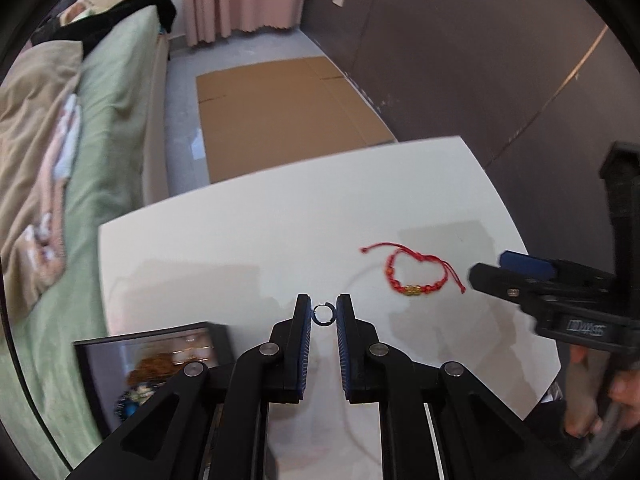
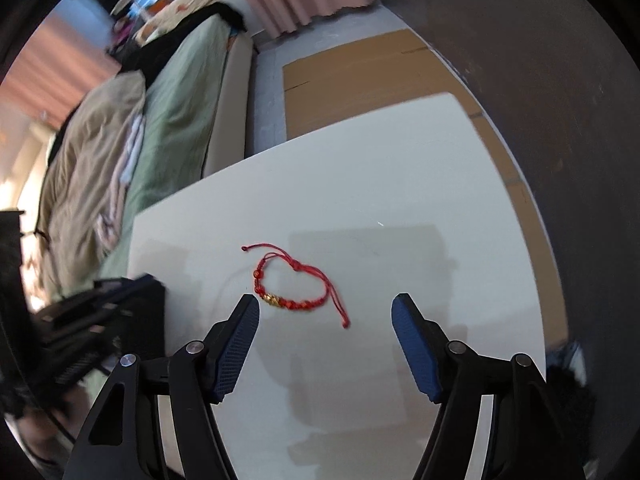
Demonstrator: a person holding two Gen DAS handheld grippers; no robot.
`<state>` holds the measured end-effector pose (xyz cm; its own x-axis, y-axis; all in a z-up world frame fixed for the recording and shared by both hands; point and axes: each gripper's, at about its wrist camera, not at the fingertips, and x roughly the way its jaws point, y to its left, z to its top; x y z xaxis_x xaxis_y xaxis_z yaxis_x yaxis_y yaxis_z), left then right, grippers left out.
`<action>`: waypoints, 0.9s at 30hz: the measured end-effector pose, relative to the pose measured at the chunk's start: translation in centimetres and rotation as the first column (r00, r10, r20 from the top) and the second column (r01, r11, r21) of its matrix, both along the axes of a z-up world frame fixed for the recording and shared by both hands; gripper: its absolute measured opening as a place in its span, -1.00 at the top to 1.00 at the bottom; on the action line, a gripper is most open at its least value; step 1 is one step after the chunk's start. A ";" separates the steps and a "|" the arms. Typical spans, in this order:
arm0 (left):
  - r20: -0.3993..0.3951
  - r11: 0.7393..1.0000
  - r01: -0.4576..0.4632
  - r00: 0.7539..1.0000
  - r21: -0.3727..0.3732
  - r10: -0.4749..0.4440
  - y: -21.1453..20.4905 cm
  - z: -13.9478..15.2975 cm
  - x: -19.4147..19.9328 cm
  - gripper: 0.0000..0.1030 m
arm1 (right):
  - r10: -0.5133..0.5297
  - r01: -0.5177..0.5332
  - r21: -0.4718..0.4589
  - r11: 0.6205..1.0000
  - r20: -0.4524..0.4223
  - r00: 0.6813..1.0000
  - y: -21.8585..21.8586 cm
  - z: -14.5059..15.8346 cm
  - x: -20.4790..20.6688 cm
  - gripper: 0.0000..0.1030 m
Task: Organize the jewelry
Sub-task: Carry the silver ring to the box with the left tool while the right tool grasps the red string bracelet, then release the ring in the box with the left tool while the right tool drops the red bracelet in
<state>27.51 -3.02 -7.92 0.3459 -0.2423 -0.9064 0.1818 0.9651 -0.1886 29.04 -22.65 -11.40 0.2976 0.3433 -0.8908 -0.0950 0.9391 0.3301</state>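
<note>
A small silver hoop ring (image 1: 323, 315) is pinched between the blue pads of my left gripper (image 1: 323, 312), held above the white table (image 1: 240, 240). A red woven cord bracelet (image 1: 416, 276) with gold beads lies flat on the table to the right of it. In the right wrist view the bracelet (image 2: 296, 288) lies just beyond my right gripper (image 2: 326, 308), which is wide open and empty above the table (image 2: 400, 200). The right gripper also shows at the right edge of the left wrist view (image 1: 500, 268). A black jewelry box (image 1: 152, 364) stands open at the table's left edge.
A bed with green sheets (image 1: 100, 140) and a beige blanket runs along the left. Flat cardboard (image 1: 280, 116) lies on the floor beyond the table. A dark wall (image 1: 480, 60) stands to the right. The left gripper shows blurred at the left of the right wrist view (image 2: 92, 312).
</note>
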 end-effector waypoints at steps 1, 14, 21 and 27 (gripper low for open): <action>0.002 1.000 -0.007 1.000 -0.002 0.007 0.2 0.2 0.1 0.75 | 0.020 -0.020 -0.023 1.000 0.004 1.000 0.6 -0.2 0.3 -0.23; 0.035 0.994 -0.080 0.996 -0.071 0.083 5.5 3.7 -2.4 0.75 | 0.172 -0.143 -0.308 0.941 0.069 0.983 6.4 -2.3 1.4 0.42; 0.012 0.993 -0.108 0.994 -0.056 0.109 7.7 3.4 -3.5 0.75 | 0.174 -0.154 -0.280 0.948 0.050 0.983 6.0 -1.9 0.6 0.86; 0.007 0.993 -0.116 0.993 -0.033 0.116 8.9 3.4 -4.4 0.75 | 0.146 -0.124 -0.176 0.977 0.121 0.982 5.7 1.8 -1.0 0.86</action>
<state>23.12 5.88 -4.47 0.3810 -0.2293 -0.8957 0.0711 0.9732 -0.2189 28.07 -16.98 -9.55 0.3782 0.2381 -0.8946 -0.2571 0.9554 0.1455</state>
